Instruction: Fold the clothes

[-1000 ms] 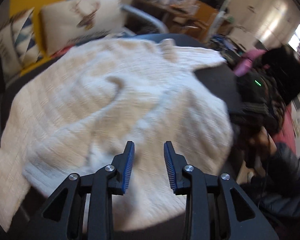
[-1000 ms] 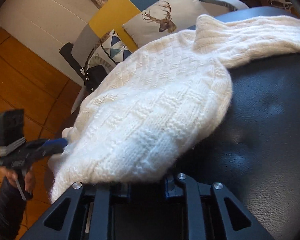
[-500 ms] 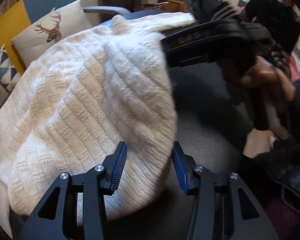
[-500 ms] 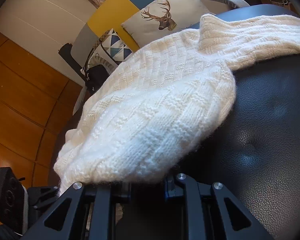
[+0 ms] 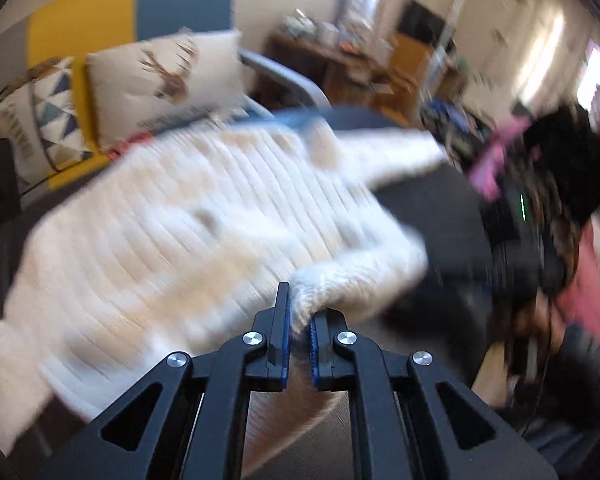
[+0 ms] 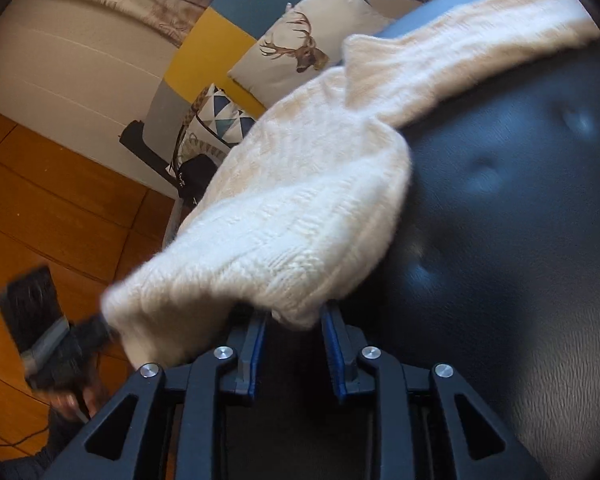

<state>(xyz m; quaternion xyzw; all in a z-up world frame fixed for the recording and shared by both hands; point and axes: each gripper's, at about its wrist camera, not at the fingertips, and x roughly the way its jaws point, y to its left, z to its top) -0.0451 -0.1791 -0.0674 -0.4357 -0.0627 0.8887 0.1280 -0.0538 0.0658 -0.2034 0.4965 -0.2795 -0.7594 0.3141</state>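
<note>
Left claw (image 5: 298, 320) pinched tight on a fold of the white sweater (image 5: 188, 232), wool squeezed between the blue pads. Rest of the sweater spread out past the claw, very blurry in the left view. One sleeve (image 5: 400, 148) stretched away toward the far right.

Right claw (image 6: 294, 344) opening, blue pads apart. Edge of the sweater (image 6: 300, 216) hanging down into the gap between them, not pressed by either pad as far as can be seen. Bulk of the sweater bunched in a thick lump just above that claw. Sleeve (image 6: 480, 52) running up and to the right.

Sweater resting on a dark padded seat (image 6: 520, 220) with button dimples, partly hanging over its left edge.

Left claw (image 6: 80, 340) also seen low on the left in the right view, blurry, right at the bottom corner of the sweater, with a hand (image 6: 72, 400) under it.

Deer pillow (image 6: 300, 48) and triangle pillow (image 6: 220, 120) behind, against a yellow and blue sofa back (image 6: 204, 40). Wood floor (image 6: 60, 208) on the left. Person (image 5: 560, 208) blurry at the right in the left view.
</note>
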